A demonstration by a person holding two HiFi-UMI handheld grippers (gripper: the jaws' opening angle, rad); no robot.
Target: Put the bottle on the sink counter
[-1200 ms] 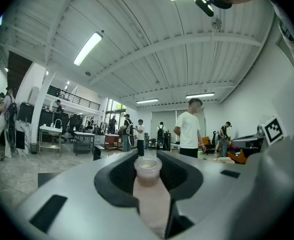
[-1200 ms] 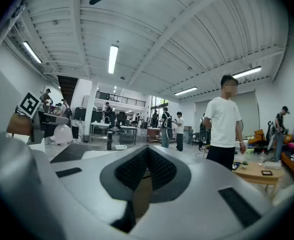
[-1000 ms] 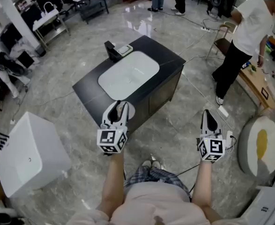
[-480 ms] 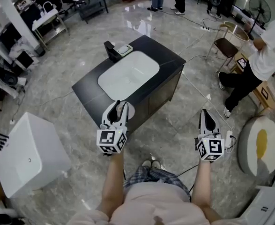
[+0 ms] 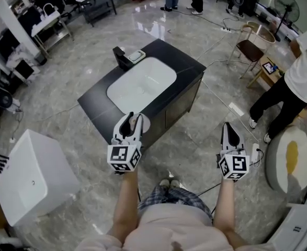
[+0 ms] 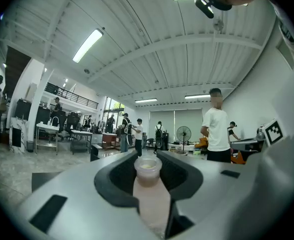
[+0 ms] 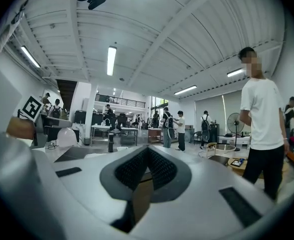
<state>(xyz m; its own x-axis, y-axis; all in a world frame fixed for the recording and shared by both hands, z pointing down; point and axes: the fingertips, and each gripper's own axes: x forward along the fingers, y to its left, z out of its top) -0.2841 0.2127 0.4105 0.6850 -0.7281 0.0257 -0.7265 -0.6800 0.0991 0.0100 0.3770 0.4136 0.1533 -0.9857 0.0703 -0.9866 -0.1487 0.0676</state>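
Note:
A pale pink bottle (image 6: 149,196) with an open, whitish rim stands upright between the jaws of my left gripper (image 6: 148,168), which is shut on its body. In the head view the left gripper (image 5: 132,122) hovers just in front of the near edge of the black sink counter (image 5: 187,67), which has a white basin (image 5: 141,83) set into it. My right gripper (image 5: 229,134) is held over the floor to the right of the counter. In the right gripper view its fingertips (image 7: 147,152) meet and hold nothing.
A black faucet (image 5: 120,57) and a small dish (image 5: 137,55) sit at the counter's far end. A white box (image 5: 34,178) stands on the floor at left. On the right are a person in a white shirt (image 5: 299,82), a chair (image 5: 251,47) and a round white-and-yellow object (image 5: 291,160).
The person in white at the right has walked further right and nearer. The view has shifted slightly. Both grippers stay where they were, the left still on the bottle.

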